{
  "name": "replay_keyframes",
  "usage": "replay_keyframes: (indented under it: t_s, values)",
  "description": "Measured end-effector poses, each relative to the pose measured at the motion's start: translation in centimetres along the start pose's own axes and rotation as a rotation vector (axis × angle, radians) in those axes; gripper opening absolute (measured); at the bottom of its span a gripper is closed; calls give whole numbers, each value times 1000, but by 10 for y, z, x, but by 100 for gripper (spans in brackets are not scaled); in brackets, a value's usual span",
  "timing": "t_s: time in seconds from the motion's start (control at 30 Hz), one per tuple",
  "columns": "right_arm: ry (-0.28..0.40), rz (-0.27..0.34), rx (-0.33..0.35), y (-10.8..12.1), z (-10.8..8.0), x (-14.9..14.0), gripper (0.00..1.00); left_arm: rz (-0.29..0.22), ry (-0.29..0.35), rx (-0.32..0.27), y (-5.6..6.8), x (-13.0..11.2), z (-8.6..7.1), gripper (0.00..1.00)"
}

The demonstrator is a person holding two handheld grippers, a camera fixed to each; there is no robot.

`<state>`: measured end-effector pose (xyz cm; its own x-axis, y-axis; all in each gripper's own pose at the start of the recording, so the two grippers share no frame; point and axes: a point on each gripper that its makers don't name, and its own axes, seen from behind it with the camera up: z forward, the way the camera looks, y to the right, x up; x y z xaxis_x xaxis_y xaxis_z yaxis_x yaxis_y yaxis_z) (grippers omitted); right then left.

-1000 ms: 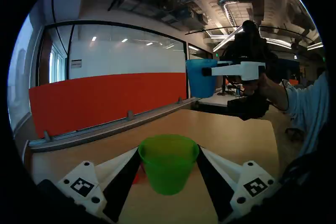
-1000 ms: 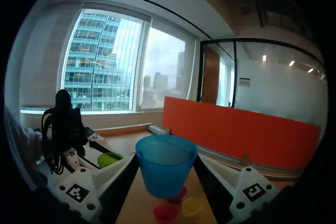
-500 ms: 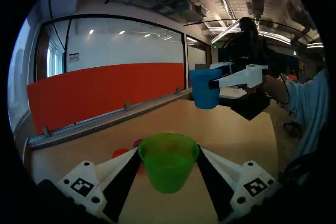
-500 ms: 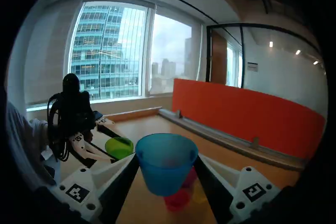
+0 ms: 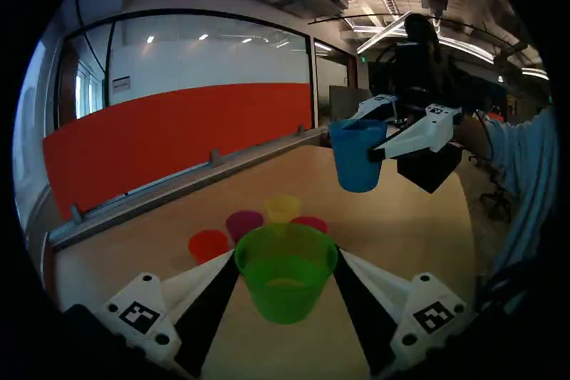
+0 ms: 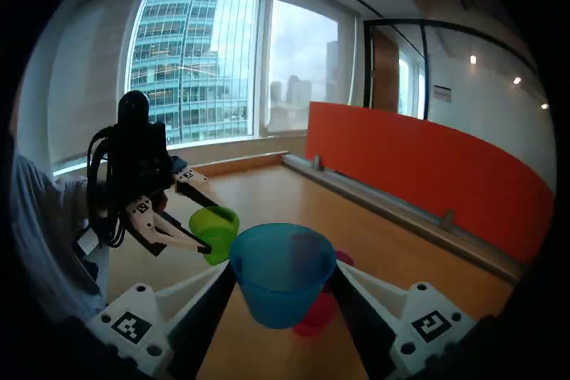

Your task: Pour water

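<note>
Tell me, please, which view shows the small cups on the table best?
The left gripper view: four small cups show beyond the green cup. In the right gripper view, the blue cup covers most of them; red parts peek out.

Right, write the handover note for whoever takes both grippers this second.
Left gripper: shut on the green cup, held upright over the wooden table.
Right gripper: shut on the blue cup, roughly upright in the air, apart from the green cup.
On the table beyond the green cup: orange-red cup, purple cup, yellow cup, red cup.
Done: both cups are gripped.
Left: bring the two cups together and pour; no pour has begun. I cannot tell which cup holds water.
</note>
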<state>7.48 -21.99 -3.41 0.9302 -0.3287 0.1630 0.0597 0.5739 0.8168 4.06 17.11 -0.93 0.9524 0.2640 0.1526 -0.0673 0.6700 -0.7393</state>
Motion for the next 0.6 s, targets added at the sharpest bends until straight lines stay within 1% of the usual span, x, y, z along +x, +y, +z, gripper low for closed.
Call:
replay_keyframes:
  t_s: [0.2,0.6]
  values:
    - [-51,-16,13,-1,8,-22,91,9,-46,-4,0,-14,2,88]
    - [-148,-28,51,-7,23,-64,91,8,-123,-19,1,-41,5,88]
